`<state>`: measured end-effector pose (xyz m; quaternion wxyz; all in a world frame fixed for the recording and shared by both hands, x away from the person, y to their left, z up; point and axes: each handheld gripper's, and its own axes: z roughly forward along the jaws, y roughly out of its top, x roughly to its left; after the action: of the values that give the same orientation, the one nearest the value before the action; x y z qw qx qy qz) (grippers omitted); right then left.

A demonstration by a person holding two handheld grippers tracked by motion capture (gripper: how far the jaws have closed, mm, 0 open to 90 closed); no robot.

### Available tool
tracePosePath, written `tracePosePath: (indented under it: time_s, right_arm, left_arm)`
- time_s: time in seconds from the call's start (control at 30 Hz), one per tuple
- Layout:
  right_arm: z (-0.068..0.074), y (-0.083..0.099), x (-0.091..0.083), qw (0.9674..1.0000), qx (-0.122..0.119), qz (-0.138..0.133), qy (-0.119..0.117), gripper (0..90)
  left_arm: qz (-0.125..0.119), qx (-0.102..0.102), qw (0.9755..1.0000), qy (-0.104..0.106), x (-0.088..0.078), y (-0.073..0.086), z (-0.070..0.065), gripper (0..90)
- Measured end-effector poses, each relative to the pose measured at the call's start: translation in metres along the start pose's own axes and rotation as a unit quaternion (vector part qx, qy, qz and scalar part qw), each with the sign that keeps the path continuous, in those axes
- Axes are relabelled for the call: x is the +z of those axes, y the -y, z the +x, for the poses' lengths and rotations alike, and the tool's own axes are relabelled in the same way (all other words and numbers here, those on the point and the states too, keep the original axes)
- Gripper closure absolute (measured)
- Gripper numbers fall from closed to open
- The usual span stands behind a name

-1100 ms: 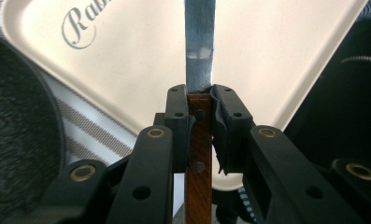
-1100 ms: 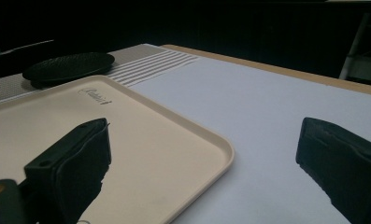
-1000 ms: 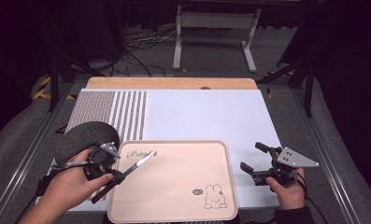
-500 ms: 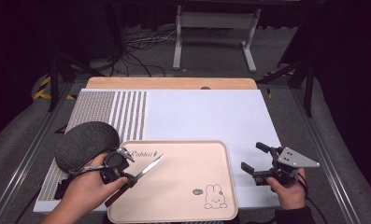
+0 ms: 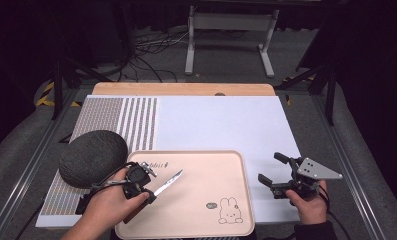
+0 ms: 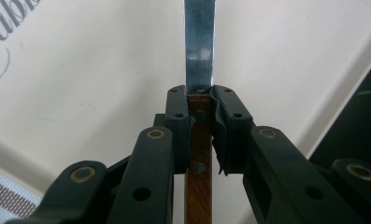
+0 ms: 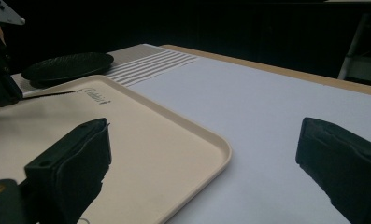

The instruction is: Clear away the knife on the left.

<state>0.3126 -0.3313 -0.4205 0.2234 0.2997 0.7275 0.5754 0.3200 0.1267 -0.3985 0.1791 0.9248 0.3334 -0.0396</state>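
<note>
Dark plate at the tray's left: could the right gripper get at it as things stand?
Probably not directly. The right gripper sits open beyond the tray, and the left gripper, holding the knife, lies between it and the dark plate.

Dark room – grey floor (image 5: 21,145), metal stand (image 5: 228,37) & cables (image 5: 151,45) behind.
</note>
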Motion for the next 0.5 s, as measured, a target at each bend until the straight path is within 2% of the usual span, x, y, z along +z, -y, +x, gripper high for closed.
tracePosePath:
  time_s: [0.17,0.5]
  right_arm:
    - [0.0,0.0,0.0,1.0,0.0,0.0,0.0,4.1]
    - [0.0,0.0,0.0,1.0,0.002,-0.001,-0.001,4.0]
  left_arm:
    - [0.008,-0.001,1.0,0.002,0.01,-0.003,0.001,77.8]
    - [0.024,-0.01,0.9996,0.004,0.018,-0.004,0.002,77.7]
